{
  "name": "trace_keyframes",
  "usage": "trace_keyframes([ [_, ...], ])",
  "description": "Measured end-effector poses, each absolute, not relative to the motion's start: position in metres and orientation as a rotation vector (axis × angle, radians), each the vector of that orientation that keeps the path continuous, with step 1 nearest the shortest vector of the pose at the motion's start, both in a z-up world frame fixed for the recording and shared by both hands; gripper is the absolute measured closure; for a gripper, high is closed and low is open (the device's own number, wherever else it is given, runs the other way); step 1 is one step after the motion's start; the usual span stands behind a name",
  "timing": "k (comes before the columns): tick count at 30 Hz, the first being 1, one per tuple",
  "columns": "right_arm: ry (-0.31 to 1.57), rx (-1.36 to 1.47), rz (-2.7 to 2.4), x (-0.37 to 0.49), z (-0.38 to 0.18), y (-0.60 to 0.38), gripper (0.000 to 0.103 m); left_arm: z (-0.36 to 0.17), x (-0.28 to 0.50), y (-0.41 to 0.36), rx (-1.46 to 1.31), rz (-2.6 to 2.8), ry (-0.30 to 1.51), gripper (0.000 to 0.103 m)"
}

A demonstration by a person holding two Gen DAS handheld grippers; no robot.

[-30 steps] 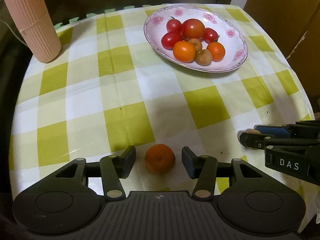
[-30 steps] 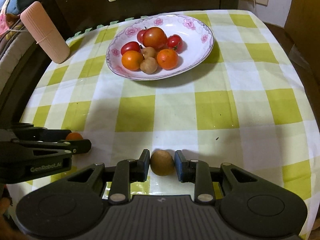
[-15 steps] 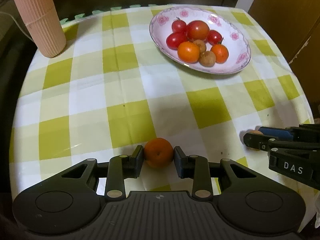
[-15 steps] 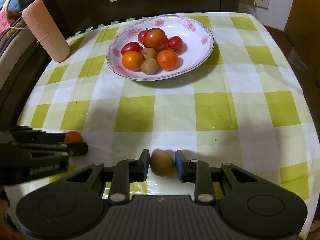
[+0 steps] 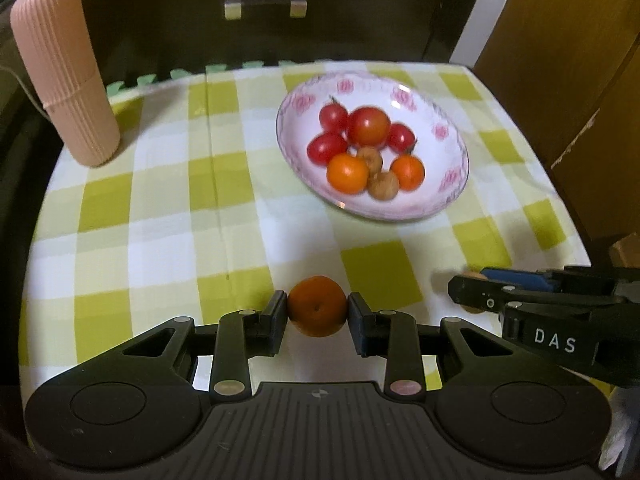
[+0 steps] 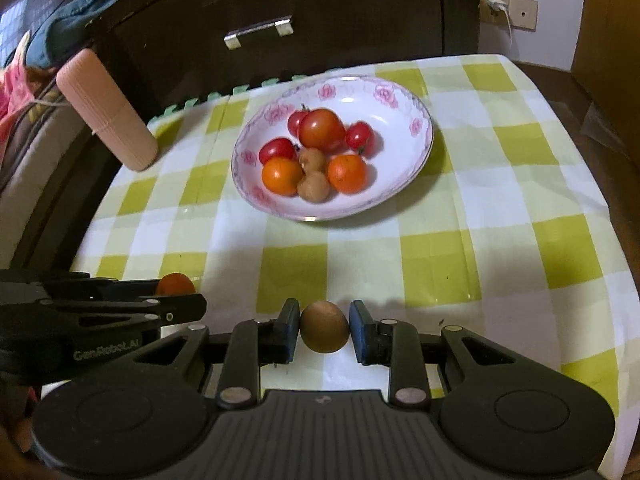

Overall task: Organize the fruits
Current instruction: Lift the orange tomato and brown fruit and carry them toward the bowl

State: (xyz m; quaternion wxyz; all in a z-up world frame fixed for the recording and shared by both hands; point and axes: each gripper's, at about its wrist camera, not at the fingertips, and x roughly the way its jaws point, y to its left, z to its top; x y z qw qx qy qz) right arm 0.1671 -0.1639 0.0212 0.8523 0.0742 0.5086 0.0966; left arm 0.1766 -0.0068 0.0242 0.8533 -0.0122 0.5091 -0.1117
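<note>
My left gripper (image 5: 317, 312) is shut on a small orange fruit (image 5: 317, 311) and holds it just above the checked cloth near the table's front edge. A brown round fruit (image 6: 324, 332) sits pinched in my right gripper (image 6: 324, 330), which is shut on it. Each gripper shows in the other's view: the right gripper (image 5: 472, 294) at the right edge, the left gripper (image 6: 180, 300) at the left edge with the orange fruit (image 6: 175, 283) peeking behind it. Farther back stands a white flowered bowl (image 5: 448, 184) (image 6: 400, 100) with several tomatoes, two oranges and two brown fruits.
A ribbed pink cylinder (image 5: 64, 92) (image 6: 106, 112) stands at the table's back left corner. A dark cabinet with a metal handle (image 6: 258, 32) runs behind the table. The yellow-checked tablecloth (image 5: 168, 216) lies between the bowl and my grippers.
The left gripper's jaws closed on the orange fruit and lifted it off the cloth. The right gripper stayed shut on the brown fruit and hardly moved.
</note>
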Motion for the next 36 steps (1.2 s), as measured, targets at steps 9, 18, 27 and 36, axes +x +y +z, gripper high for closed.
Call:
trace_keyframes([
  [9,1.033,0.195,0.182,0.192,0.033,-0.170,0.077,0.041,0.208,-0.016,-0.042,-0.242,1.019,0.062],
  [18,0.985,0.217,0.154,0.233,0.043,-0.177,0.077,0.044,0.232,-0.016,-0.051,-0.228,1.008,0.062],
  [27,1.003,0.239,0.141,0.234,0.033,-0.188,0.077,0.030,0.193,-0.024,-0.014,-0.294,1.062,0.054],
  [36,0.987,0.255,0.133,0.216,0.041,-0.201,0.077,0.005,0.210,-0.046,-0.070,-0.263,1.100,0.052],
])
